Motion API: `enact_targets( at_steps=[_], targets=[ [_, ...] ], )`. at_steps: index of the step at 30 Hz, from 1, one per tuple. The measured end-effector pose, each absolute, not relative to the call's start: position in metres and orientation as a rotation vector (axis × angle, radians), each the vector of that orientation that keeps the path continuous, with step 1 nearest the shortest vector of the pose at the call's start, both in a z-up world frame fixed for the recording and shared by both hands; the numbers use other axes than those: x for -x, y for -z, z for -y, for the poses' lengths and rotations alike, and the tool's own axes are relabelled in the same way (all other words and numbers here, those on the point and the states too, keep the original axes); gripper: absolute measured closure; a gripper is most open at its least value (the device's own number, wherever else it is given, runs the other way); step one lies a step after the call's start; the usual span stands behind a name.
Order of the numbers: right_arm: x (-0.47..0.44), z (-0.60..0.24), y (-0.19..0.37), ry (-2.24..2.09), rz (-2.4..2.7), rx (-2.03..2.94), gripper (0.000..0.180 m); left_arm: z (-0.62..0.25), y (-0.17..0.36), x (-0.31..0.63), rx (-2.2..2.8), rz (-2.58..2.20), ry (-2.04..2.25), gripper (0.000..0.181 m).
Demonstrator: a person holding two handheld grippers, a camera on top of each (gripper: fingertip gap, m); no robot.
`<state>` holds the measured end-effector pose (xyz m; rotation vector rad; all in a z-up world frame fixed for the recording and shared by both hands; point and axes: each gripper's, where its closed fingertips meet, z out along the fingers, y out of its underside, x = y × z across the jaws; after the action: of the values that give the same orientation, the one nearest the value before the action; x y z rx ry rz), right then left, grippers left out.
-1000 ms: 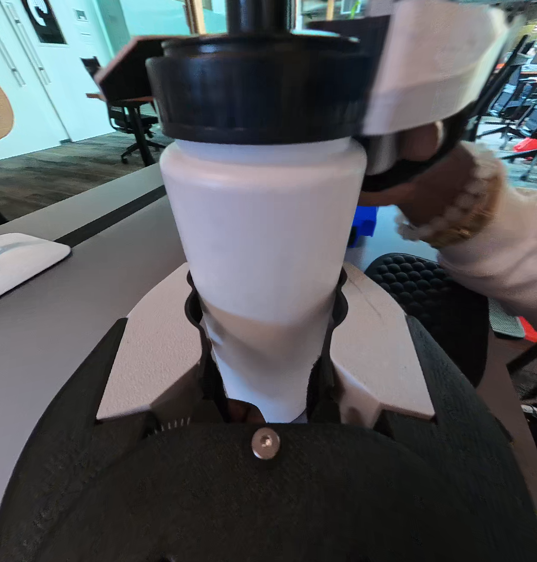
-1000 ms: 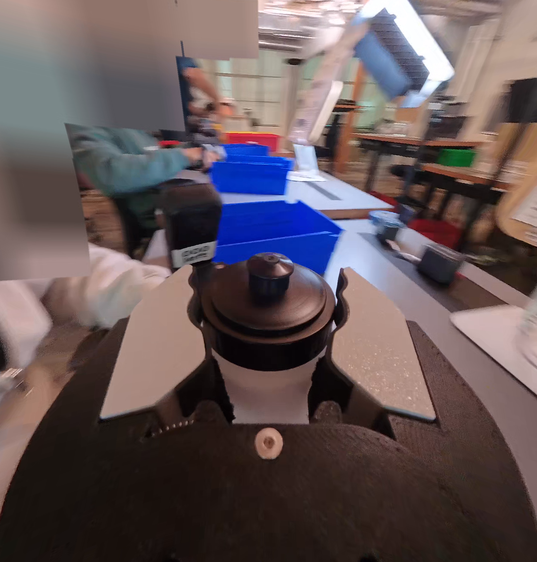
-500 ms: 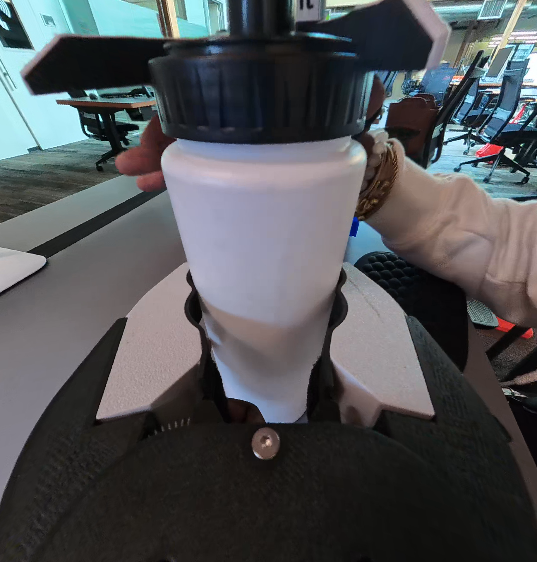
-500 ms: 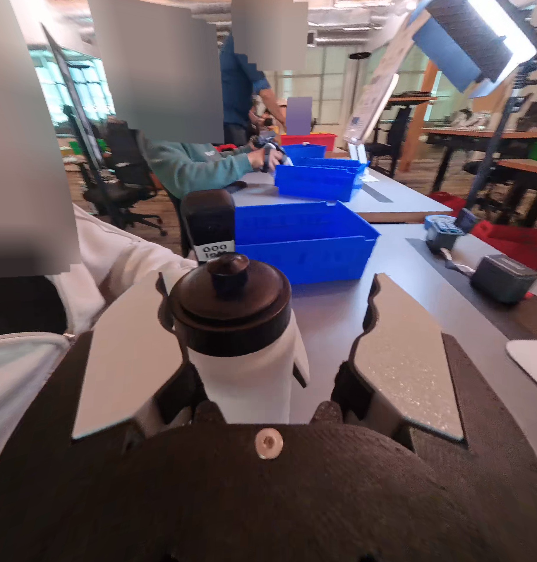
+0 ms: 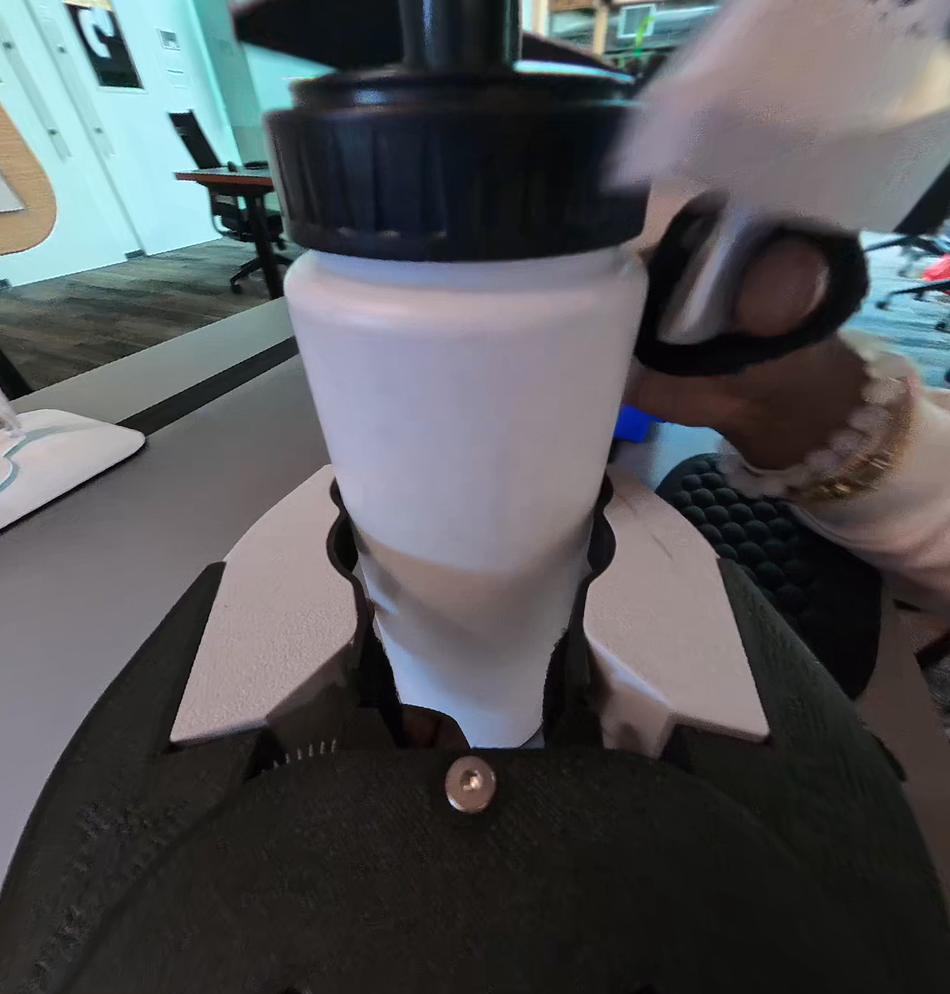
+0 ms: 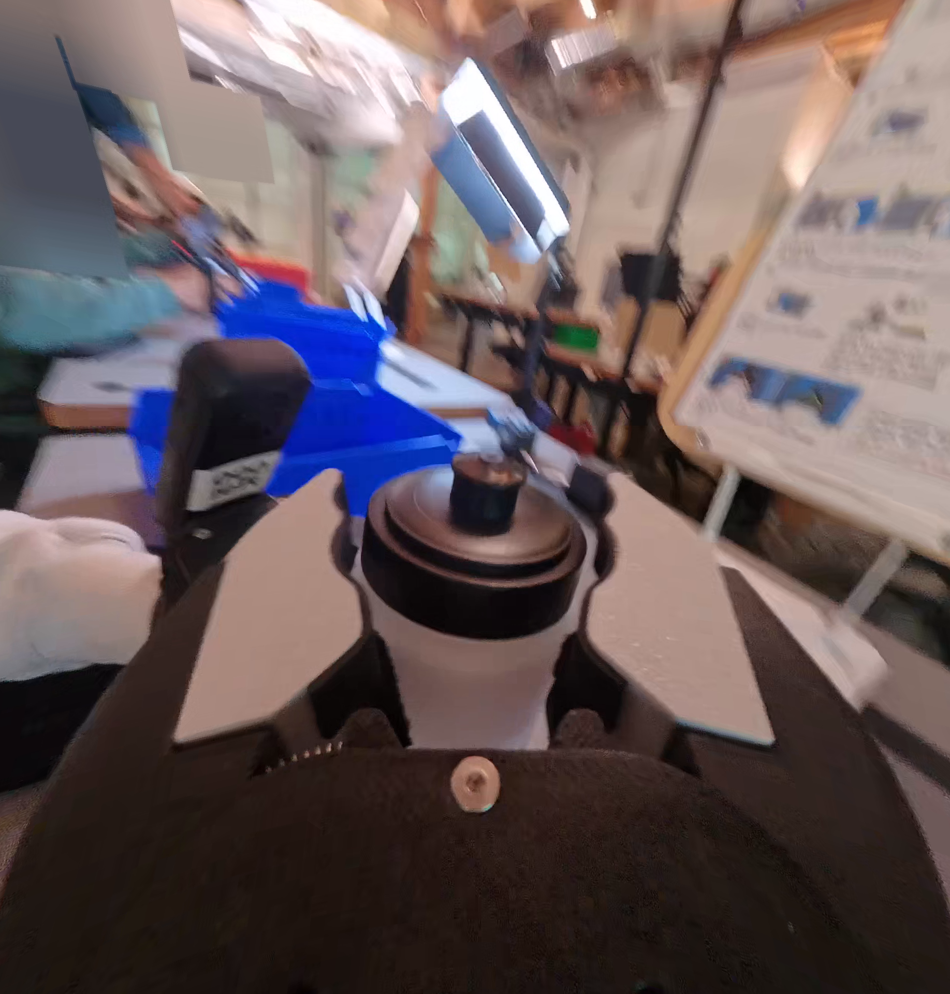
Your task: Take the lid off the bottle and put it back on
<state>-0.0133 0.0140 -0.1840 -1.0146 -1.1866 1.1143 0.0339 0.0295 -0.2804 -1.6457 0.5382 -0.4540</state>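
A white bottle (image 5: 462, 403) with a black ribbed lid (image 5: 456, 177) stands upright. My left gripper (image 5: 470, 495) is shut on the bottle's lower body. In the right wrist view, my right gripper (image 6: 472, 484) looks down on the lid (image 6: 472, 559), and its jaws are closed against the lid's two sides. The white bottle neck (image 6: 472, 683) shows under the lid. In the left wrist view, a white finger (image 5: 784, 107) of the right gripper sits blurred at the lid's right side, with a hand (image 5: 774, 301) in its black loop handle.
A grey table (image 5: 139, 511) carries a white stand base (image 5: 47, 457) at the left. Blue bins (image 6: 354, 419) stand behind the bottle. A poster board (image 6: 838, 349) leans at the right. A black mesh chair (image 5: 757, 548) is to the right. Other people work at the far tables.
The right gripper held the lid, opened and swung left half a second ago, and is now closed on the lid again at a new angle. The left gripper kept its hold.
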Motion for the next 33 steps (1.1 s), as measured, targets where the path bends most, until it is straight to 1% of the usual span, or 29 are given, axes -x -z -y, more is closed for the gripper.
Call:
enact_targets(
  at_steps=[1, 2, 3, 5, 8, 9, 11, 13, 17, 20, 21, 23, 25, 26, 28, 29, 30, 31, 32, 33],
  targets=[
    [0.011, -0.009, 0.175, -1.232, 1.168, 0.894, 0.074, -0.027, 0.28, -0.037, 1.635, -0.572, 0.476, 0.095],
    [0.006, -0.007, 0.167, -1.369, 1.125, 0.82, 0.062, -0.023, 0.28, -0.041, 1.619, -0.611, 0.521, 0.095],
    [0.001, -0.009, 0.167, -1.501, 1.112, 0.822, 0.059, -0.018, 0.28, -0.046, 1.599, -0.652, 0.587, 0.095],
    [-0.005, -0.008, 0.179, -1.672, 1.195, 0.868, 0.062, -0.007, 0.279, -0.052, 1.565, -0.731, 0.687, 0.095],
    [-0.014, 0.01, 0.191, -1.778, 1.349, 0.839, 0.068, 0.004, 0.279, -0.059, 1.524, -0.822, 0.754, 0.095],
    [-0.016, 0.017, 0.19, -1.79, 1.369, 0.807, 0.073, 0.007, 0.279, -0.061, 1.516, -0.834, 0.77, 0.095],
    [-0.018, 0.029, 0.189, -1.761, 1.425, 0.764, 0.103, 0.009, 0.279, -0.062, 1.507, -0.842, 0.787, 0.095],
    [-0.014, 0.027, 0.189, -1.669, 1.411, 0.806, 0.103, 0.004, 0.279, -0.06, 1.526, -0.808, 0.742, 0.095],
    [0.004, -0.013, 0.192, -1.283, 1.188, 1.066, 0.104, -0.034, 0.28, -0.035, 1.639, -0.522, 0.383, 0.095],
    [0.008, -0.021, 0.193, -1.148, 1.078, 1.155, 0.103, -0.037, 0.28, -0.031, 1.649, -0.465, 0.366, 0.095],
    [0.007, -0.018, 0.191, -1.16, 1.085, 1.137, 0.103, -0.035, 0.28, -0.033, 1.644, -0.49, 0.39, 0.095],
    [0.003, -0.01, 0.184, -1.25, 1.117, 0.992, 0.097, -0.024, 0.28, -0.043, 1.611, -0.6, 0.528, 0.095],
    [-0.011, -0.001, 0.17, -1.446, 1.099, 0.865, 0.091, -0.01, 0.279, -0.053, 1.562, -0.716, 0.67, 0.095],
    [-0.017, 0.001, 0.166, -1.552, 1.105, 0.849, 0.091, -0.005, 0.279, -0.055, 1.545, -0.761, 0.699, 0.095],
    [-0.028, 0.009, 0.166, -1.753, 1.185, 0.831, 0.087, 0.002, 0.28, -0.058, 1.526, -0.82, 0.731, 0.095],
    [-0.03, 0.012, 0.169, -1.82, 1.229, 0.836, 0.079, 0.005, 0.28, -0.059, 1.518, -0.841, 0.75, 0.095],
    [-0.032, 0.016, 0.174, -1.853, 1.278, 0.849, 0.077, 0.008, 0.28, -0.06, 1.51, -0.859, 0.771, 0.095],
    [-0.03, 0.019, 0.182, -1.864, 1.338, 0.86, 0.076, 0.01, 0.28, -0.061, 1.503, -0.871, 0.788, 0.095],
    [-0.028, 0.023, 0.19, -1.85, 1.397, 0.876, 0.078, 0.011, 0.28, -0.061, 1.5, -0.874, 0.797, 0.095],
    [-0.025, 0.027, 0.197, -1.818, 1.445, 0.884, 0.089, 0.011, 0.28, -0.061, 1.5, -0.869, 0.798, 0.095]
  ],
)
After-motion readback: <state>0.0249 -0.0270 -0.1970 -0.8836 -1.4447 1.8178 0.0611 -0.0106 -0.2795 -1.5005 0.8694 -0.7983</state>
